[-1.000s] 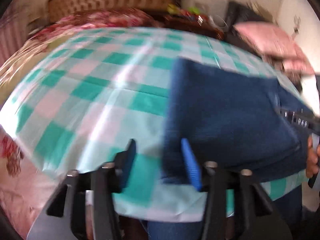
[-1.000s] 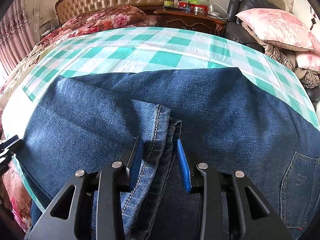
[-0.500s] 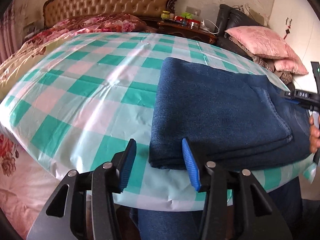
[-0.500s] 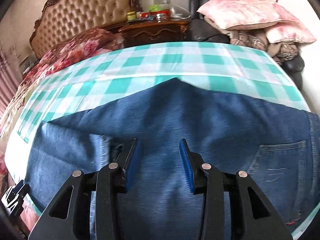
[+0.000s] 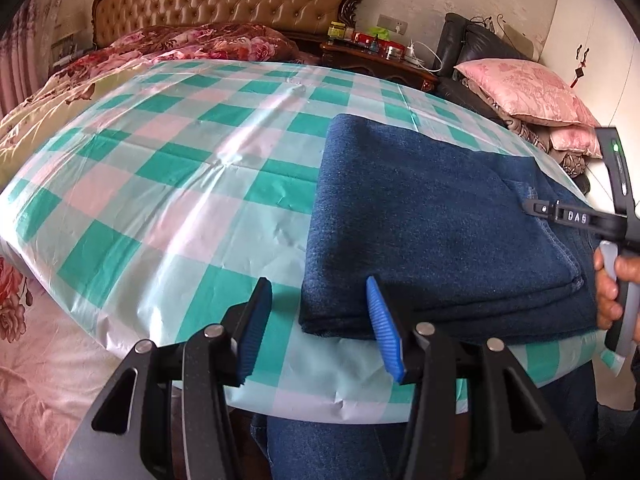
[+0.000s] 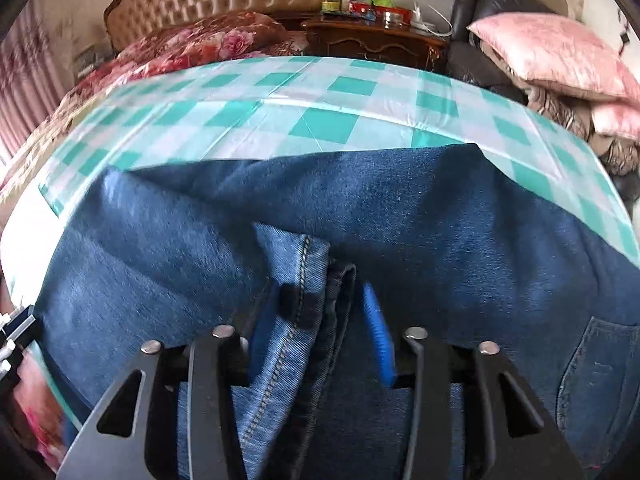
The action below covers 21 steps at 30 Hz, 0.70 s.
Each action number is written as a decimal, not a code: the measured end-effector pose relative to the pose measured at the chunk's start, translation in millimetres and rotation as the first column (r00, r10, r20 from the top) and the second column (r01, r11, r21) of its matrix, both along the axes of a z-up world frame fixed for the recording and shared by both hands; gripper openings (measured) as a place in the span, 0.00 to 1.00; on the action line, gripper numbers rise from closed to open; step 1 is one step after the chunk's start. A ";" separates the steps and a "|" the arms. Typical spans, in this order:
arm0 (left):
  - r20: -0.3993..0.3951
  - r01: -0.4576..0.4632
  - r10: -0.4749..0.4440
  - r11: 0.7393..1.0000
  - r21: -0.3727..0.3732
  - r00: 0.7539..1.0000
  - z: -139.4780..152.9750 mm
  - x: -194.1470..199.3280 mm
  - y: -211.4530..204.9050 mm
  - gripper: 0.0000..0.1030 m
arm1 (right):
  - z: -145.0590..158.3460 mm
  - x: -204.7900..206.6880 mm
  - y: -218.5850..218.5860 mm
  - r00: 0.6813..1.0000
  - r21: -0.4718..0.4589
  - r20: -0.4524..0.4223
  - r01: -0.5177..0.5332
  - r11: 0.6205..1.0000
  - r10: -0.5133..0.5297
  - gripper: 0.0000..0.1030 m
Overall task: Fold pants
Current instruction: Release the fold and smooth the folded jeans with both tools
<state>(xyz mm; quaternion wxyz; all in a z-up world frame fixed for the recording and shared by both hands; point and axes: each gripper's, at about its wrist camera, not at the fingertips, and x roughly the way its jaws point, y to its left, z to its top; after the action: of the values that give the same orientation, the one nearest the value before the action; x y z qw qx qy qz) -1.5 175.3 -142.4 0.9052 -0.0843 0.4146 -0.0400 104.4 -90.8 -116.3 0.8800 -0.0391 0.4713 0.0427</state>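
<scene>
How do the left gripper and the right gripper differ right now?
The left gripper has nothing between its fingers; the right gripper has the jeans' hem between its fingers. The left sits over the checked tablecloth at the folded jeans' corner; the right sits over denim. Both have blue pads and stand open.

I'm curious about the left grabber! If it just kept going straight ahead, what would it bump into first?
Probably the checkered tablecloth: the open left gripper points at bare cloth, its right finger by the folded jeans. Depth is unclear.
</scene>
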 end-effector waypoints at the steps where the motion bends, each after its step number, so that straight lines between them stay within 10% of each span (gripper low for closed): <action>1: 0.001 0.002 -0.002 1.000 0.001 1.000 0.0 -0.1 0.3 0.49 | 1.3 -1.8 -2.8 1.000 0.017 -0.003 0.002 1.000 -0.002 0.42; 8: -0.002 -0.005 0.005 1.000 0.004 1.000 6.4 0.6 0.0 0.49 | 36.8 -65.1 -87.6 0.976 0.009 0.150 0.157 0.988 -0.157 0.53; 14: -0.017 -0.013 0.013 0.998 -0.053 1.000 1.2 4.6 2.7 0.48 | 17.1 -122.0 -212.9 0.892 -0.007 0.110 0.443 0.897 -0.440 0.54; 21: -0.032 -0.011 0.009 0.998 -0.067 0.999 1.9 5.3 2.6 0.45 | 18.2 -146.5 -226.0 0.900 -0.010 0.153 0.414 0.910 -0.407 0.57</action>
<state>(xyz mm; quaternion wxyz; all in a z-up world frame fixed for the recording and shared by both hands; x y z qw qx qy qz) 3.8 177.9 -140.4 0.8955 -0.1170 0.4267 -0.0482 -42.1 -316.8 -98.1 0.9008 0.0395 0.4032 -0.1566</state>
